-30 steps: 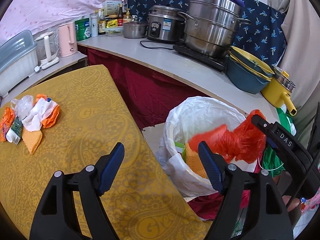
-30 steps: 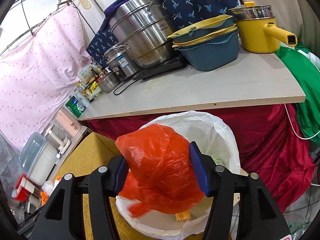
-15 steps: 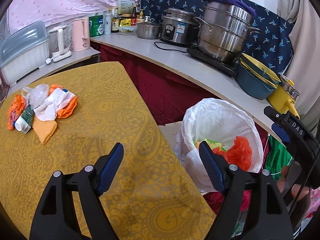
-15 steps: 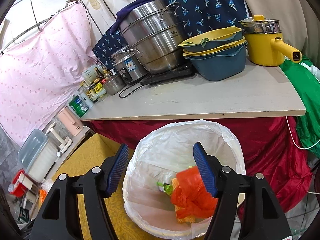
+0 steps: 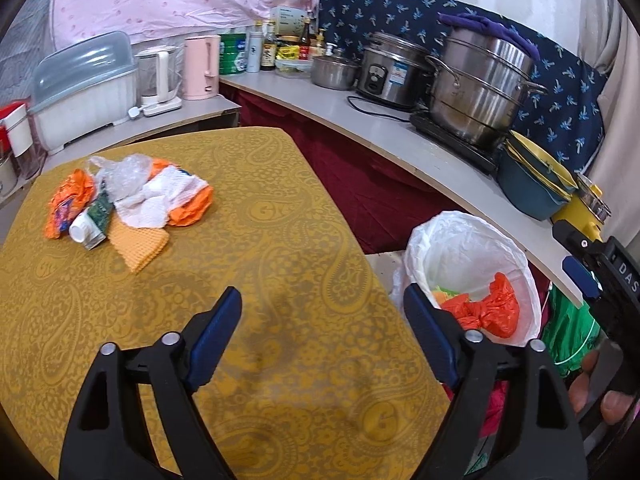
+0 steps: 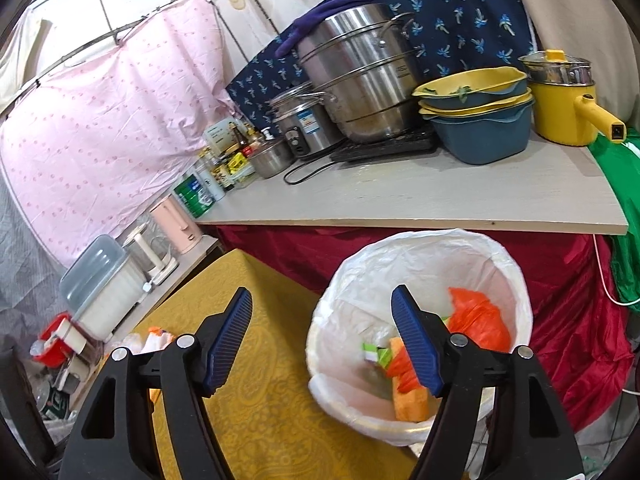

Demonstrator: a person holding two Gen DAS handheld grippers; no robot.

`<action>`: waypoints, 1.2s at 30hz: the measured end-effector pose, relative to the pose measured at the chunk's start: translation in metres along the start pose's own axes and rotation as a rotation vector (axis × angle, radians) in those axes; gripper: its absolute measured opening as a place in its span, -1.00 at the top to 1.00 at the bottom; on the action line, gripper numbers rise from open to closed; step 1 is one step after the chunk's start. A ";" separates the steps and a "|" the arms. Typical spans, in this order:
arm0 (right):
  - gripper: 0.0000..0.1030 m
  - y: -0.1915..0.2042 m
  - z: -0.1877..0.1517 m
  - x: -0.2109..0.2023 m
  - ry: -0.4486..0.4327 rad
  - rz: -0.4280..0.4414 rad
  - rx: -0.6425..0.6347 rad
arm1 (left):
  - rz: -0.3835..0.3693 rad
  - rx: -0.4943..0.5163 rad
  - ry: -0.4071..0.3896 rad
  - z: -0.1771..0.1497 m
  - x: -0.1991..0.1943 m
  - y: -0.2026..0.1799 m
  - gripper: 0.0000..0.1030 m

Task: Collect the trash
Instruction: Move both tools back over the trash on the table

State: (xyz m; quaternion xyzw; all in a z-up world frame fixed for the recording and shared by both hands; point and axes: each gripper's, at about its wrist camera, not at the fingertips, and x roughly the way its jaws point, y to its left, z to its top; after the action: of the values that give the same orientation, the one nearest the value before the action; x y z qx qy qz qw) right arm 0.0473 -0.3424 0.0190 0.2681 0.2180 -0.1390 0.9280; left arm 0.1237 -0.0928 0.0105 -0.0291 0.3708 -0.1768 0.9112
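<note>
A pale counter (image 6: 420, 200) runs along the far side, skirted below in dark red cloth (image 6: 568, 320). A pink dotted sheet (image 6: 100, 128) hangs on the far left wall, a navy patterned cloth (image 6: 460, 12) to its right. Nearer stands a table in gold paisley cloth (image 5: 240, 320).

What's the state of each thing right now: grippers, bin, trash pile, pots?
left gripper: jaws opening, nothing between them.
right gripper: jaws opening, empty.
trash bin: white liner, open, partly filled.
orange bag: lying inside the bin.
trash pile: on the yellow table, uncollected.
steamer pot: on the cooktop, purple cloth over its lid.
yellow pot: lidded, on the counter.
</note>
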 end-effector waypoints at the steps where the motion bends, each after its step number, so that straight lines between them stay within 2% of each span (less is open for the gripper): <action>1: -0.36 0.006 -0.003 0.000 0.006 0.010 -0.008 | 0.007 -0.005 -0.006 0.000 -0.003 0.004 -0.59; 10: -0.36 0.055 -0.028 0.001 0.061 0.081 -0.071 | 0.073 -0.066 -0.042 -0.002 -0.025 0.050 -0.63; 22: -0.39 0.115 -0.059 0.010 0.126 0.145 -0.146 | 0.143 -0.166 -0.048 -0.009 -0.039 0.120 -0.66; 36: -0.39 0.216 -0.108 0.058 0.256 0.252 -0.267 | 0.262 -0.285 -0.040 -0.010 -0.036 0.237 -0.74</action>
State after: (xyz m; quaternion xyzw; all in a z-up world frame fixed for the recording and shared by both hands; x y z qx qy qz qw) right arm 0.1433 -0.1138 0.0038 0.1837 0.3150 0.0435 0.9301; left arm 0.1642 0.1420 -0.0160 -0.1127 0.3746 -0.0019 0.9203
